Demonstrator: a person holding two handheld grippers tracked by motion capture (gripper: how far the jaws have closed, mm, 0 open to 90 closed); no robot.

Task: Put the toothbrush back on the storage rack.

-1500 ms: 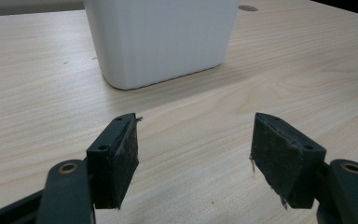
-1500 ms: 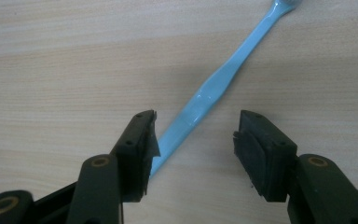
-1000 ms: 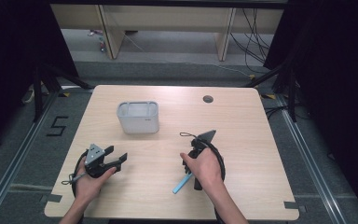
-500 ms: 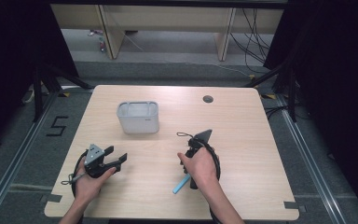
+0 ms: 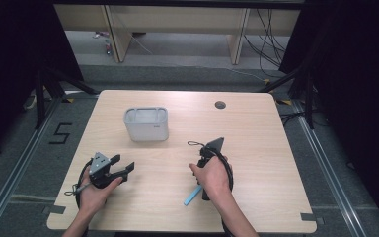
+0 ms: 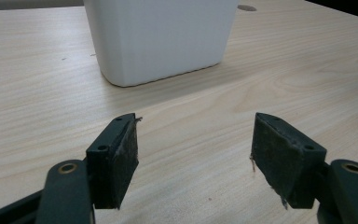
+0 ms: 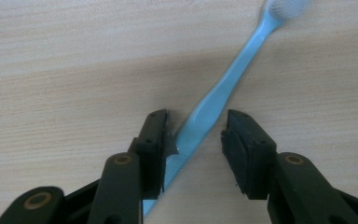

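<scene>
One toothbrush (image 7: 214, 100) lies flat on table (image 5: 276, 148) | light, stiff, smooth plastic | right gripper (image 7: 193, 135) jaws closing around handle, not yet pinching | grip mid-handle | left gripper (image 6: 193, 149) spread, empty

Even overhead light, dark surroundings, soft shadows on the table (image 5: 256, 128), slightly soft focus

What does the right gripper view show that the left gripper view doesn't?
The right gripper view has the blue toothbrush lying flat between the right gripper, whose jaws have just been closing around the handle; the right pad is not yet pressing on it. The left gripper view has the white container standing ahead of the open left gripper. Both share the wooden table.
</scene>
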